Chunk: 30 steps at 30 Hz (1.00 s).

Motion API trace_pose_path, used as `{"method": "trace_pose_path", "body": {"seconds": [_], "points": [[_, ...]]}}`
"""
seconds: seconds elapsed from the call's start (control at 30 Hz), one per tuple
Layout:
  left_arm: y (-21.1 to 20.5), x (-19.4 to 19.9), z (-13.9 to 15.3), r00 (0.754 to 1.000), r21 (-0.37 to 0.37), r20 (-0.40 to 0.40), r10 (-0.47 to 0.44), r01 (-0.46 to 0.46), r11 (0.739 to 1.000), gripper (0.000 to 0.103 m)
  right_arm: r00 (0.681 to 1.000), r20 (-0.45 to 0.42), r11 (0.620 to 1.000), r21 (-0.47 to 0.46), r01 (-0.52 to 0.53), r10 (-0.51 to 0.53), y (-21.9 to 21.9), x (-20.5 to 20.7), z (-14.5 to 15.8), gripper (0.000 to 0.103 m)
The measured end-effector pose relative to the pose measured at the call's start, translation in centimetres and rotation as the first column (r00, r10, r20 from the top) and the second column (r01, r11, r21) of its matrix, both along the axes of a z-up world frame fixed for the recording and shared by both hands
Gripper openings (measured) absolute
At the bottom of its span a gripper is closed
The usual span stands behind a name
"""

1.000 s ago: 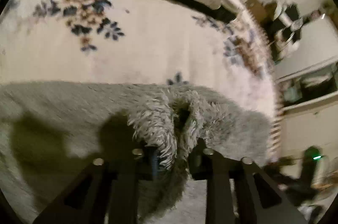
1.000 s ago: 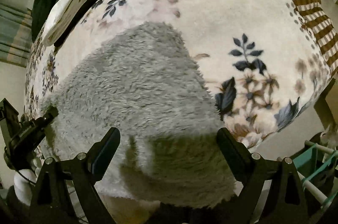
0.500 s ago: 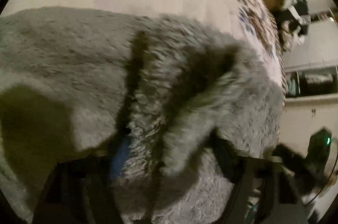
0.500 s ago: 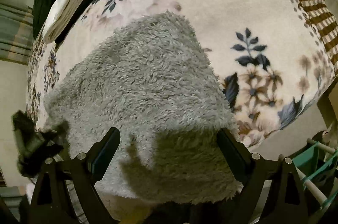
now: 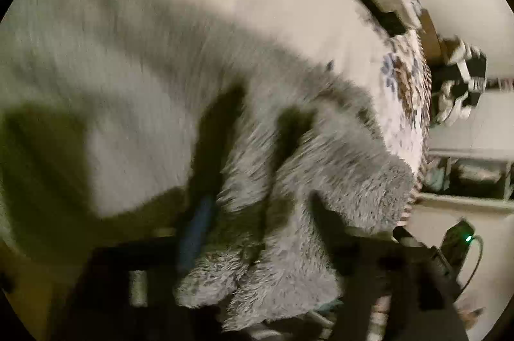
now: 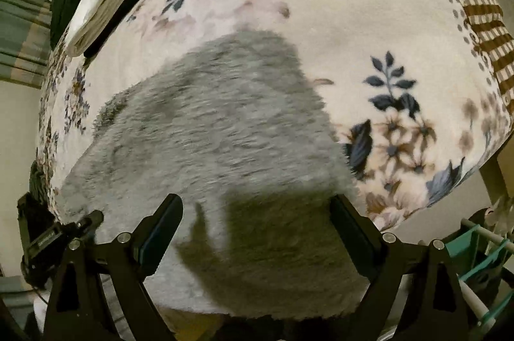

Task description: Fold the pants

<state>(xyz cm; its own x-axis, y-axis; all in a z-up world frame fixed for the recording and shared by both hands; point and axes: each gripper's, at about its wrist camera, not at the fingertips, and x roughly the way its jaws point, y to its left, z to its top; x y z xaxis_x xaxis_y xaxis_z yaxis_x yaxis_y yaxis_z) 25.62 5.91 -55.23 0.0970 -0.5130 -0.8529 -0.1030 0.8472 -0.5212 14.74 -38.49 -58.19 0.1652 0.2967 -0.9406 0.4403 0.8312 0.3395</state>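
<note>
On the floral blanket [image 6: 369,19] I see the fluffy grey pants [image 6: 208,132] spread flat, my right gripper [image 6: 257,231] spread wide above their near edge, while my left gripper [image 5: 257,231] has a bunched fold between its fingers, blurred.

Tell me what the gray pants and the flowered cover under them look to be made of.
Gray pants: apparently a shaggy fleece or faux-fur knit, matte; long loose fibres stand out along their edges, clearest by the left gripper. Flowered cover: probably a short-pile plush or flannel blanket, soft and matte, with a printed floral pattern whose outlines look slightly fuzzy. Exact fibre cannot be told.
</note>
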Motion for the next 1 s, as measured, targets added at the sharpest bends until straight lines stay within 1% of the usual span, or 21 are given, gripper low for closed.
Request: {"method": "trace_pose_path", "body": {"seconds": [0.07, 0.13, 0.17, 0.23, 0.3, 0.33, 0.37, 0.4, 0.43, 0.53, 0.57, 0.6, 0.67, 0.73, 0.8, 0.83, 0.87, 0.9, 0.93, 0.97, 1.0], "points": [[-0.5, -0.2, 2.5, 0.996, 0.049, 0.081, -0.026, 0.022, 0.999, 0.073, 1.0, 0.007, 1.0, -0.009, -0.014, 0.014, 0.3, 0.1, 0.2, 0.095], [-1.3, -0.3, 3.3, 0.992, 0.055, 0.123, -0.039, 0.032, 0.998, 0.073, 1.0, 0.007, 1.0, -0.016, -0.026, 0.027, 0.7, 0.1, 0.1, 0.095], [-2.0, -0.2, 3.4, 0.99, 0.043, 0.131, -0.059, 0.053, 0.998, 0.073, 1.0, 0.004, 0.999, -0.016, -0.028, 0.028, 0.8, 0.1, 0.0, 0.095], [-3.4, 0.8, 2.3, 0.988, 0.022, 0.135, -0.076, 0.074, 0.997, 0.073, 1.0, -0.002, 1.0, -0.012, -0.027, 0.027, 0.9, 0.1, -0.2, 0.095], [-4.0, 2.3, 0.7, 0.984, 0.022, 0.144, -0.108, 0.106, 0.994, 0.072, 1.0, -0.005, 1.0, -0.007, -0.026, 0.026, 0.9, 0.0, -0.4, 0.095], [-4.5, 2.8, -0.2, 0.98, 0.013, 0.149, -0.133, 0.133, 0.991, 0.053, 1.0, -0.003, 1.0, -0.007, -0.025, 0.025, 0.9, -0.1, -0.4, 0.095], [-5.0, 3.4, -1.0, 0.976, -0.008, 0.161, -0.145, 0.148, 0.989, 0.026, 1.0, -0.001, 1.0, -0.008, -0.026, 0.026, 0.9, -0.1, -0.4, 0.095], [-4.8, 3.3, -1.3, 0.974, -0.028, 0.157, -0.161, 0.168, 0.985, 0.005, 1.0, -0.001, 1.0, -0.009, -0.026, 0.026, 0.9, -0.1, -0.4, 0.095], [-4.9, 3.3, -1.0, 0.969, -0.033, 0.175, -0.172, 0.18, 0.983, 0.005, 1.0, 0.0, 1.0, -0.007, -0.025, 0.025, 0.9, -0.1, -0.4, 0.095], [-4.1, 2.7, 2.4, 0.944, -0.053, 0.268, -0.193, 0.215, 0.975, 0.005, 1.0, 0.012, 1.0, -0.004, -0.028, 0.028, 0.9, -0.3, -0.1, 0.095], [-3.3, 2.6, 3.8, 0.943, -0.072, 0.289, -0.168, 0.196, 0.978, 0.005, 0.999, 0.02, 0.999, -0.006, -0.032, 0.032, 0.9, -0.4, 0.1, 0.095], [-3.2, 2.9, 4.2, 0.944, -0.094, 0.292, -0.151, 0.186, 0.978, 0.005, 0.999, 0.024, 0.999, -0.008, -0.036, 0.036, 0.9, -0.5, 0.2, 0.095], [-2.3, 3.5, 4.6, 0.951, -0.083, 0.284, -0.124, 0.153, 0.985, 0.005, 0.999, 0.026, 0.999, -0.009, -0.04, 0.041, 0.9, -0.7, 0.3, 0.095], [-1.6, 4.5, 3.3, 0.959, -0.021, 0.25, -0.131, 0.141, 0.99, 0.005, 0.999, 0.021, 0.999, -0.005, -0.036, 0.036, 0.8, -0.9, 0.2, 0.095], [-1.1, 5.5, 1.4, 0.976, -0.018, 0.186, -0.114, 0.119, 0.993, 0.007, 1.0, 0.016, 1.0, 0.003, -0.024, 0.024, 0.6, -1.1, 0.3, 0.095], [-0.9, 5.8, 0.7, 0.982, -0.019, 0.156, -0.11, 0.114, 0.993, 0.01, 1.0, 0.015, 1.0, 0.004, -0.02, 0.02, 0.5, -1.2, 0.4, 0.095], [-0.6, 6.0, 0.3, 0.987, -0.049, 0.125, -0.099, 0.105, 0.993, 0.01, 1.0, 0.017, 1.0, 0.006, -0.02, 0.02, 0.5, -1.2, 0.6, 0.095], [-0.2, 5.8, 0.1, 0.993, -0.101, 0.091, -0.072, 0.081, 0.992, 0.02, 1.0, 0.022, 1.0, 0.008, -0.021, 0.021, 0.4, -1.2, 0.8, 0.095], [0.1, 5.5, 0.1, 0.996, -0.127, 0.068, -0.05, 0.058, 0.99, 0.037, 0.999, 0.028, 1.0, 0.004, -0.024, 0.024, 0.4, -1.2, 1.1, 0.095], [0.4, 5.0, 0.4, 0.998, -0.14, 0.056, -0.033, 0.04, 0.989, 0.045, 0.999, 0.032, 1.0, -0.001, -0.03, 0.03, 0.4, -1.2, 1.4, 0.095], [0.7, 4.2, 0.7, 0.999, -0.156, 0.048, -0.022, 0.029, 0.987, 0.059, 0.999, 0.034, 0.999, -0.006, -0.035, 0.036, 0.4, -1.3, 1.6, 0.095]]}}
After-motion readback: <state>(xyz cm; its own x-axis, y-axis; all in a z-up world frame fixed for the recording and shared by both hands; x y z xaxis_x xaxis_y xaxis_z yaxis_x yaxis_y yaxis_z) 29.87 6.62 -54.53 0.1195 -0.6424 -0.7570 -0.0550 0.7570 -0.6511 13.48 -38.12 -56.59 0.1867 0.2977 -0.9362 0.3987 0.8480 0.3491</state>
